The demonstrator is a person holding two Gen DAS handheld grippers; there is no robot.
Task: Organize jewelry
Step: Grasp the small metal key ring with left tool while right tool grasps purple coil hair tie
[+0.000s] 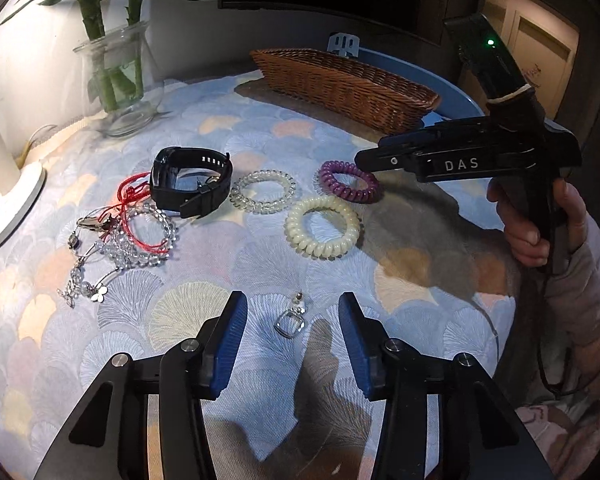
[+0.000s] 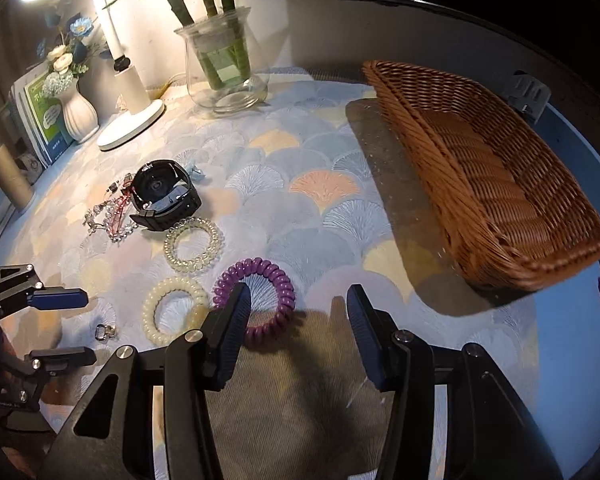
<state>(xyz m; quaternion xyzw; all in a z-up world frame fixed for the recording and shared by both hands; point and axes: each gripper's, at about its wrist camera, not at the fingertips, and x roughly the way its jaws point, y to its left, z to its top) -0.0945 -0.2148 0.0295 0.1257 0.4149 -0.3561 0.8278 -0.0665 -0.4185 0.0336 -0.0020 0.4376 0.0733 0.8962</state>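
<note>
A small silver earring point(image 1: 290, 320) lies on the patterned cloth between the blue pads of my left gripper point(image 1: 292, 304), which is open and not touching it. My right gripper point(image 2: 298, 294) is open over the purple coil hair tie point(image 2: 256, 304), with its left finger in front of the coil's near rim. Beside it lie a cream coil point(image 2: 174, 310), a clear coil point(image 2: 194, 250), a black watch point(image 2: 164, 196) and a tangle of red cord and bead bracelets point(image 1: 140, 232). An empty wicker basket point(image 2: 488, 184) stands at the back right.
A glass vase of bamboo point(image 2: 224, 64), a white lamp base point(image 2: 132, 124) and a white flower vase point(image 2: 76, 112) line the back left. The blue table rim point(image 2: 572, 320) curves along the right. A hand point(image 1: 540, 232) holds the right gripper's handle.
</note>
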